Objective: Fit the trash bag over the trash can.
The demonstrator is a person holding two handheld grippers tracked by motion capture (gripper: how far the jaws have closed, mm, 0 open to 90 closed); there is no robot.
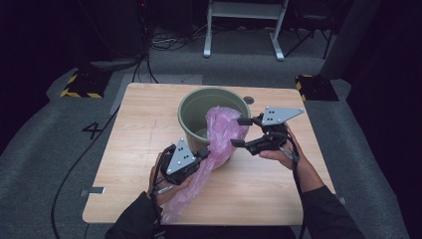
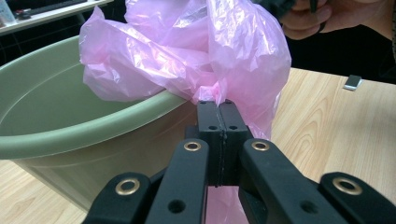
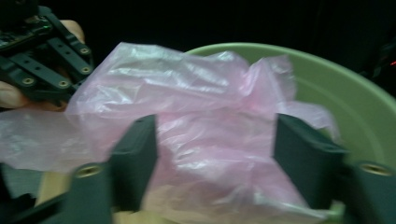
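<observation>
The left gripper (image 2: 217, 109) is clamped on the pink bag (image 1: 219, 134), which drapes from the green bucket (image 1: 191, 102) onto the surface (image 1: 139, 129); the right gripper (image 1: 242, 132) gapes wide, seemingly empty; it should pinch the opposite edge and spread the bag over the rim.

Translucent pink plastic bag (image 1: 219, 142); olive-green bucket (image 1: 191, 107); light wood-grain counter (image 1: 144, 129). Black left tongs (image 2: 218, 108) and right tongs (image 1: 240, 132), each with a grey plate. Grey carpet floor (image 1: 40, 144); yellow-and-black striped blocks (image 1: 79, 85).
</observation>
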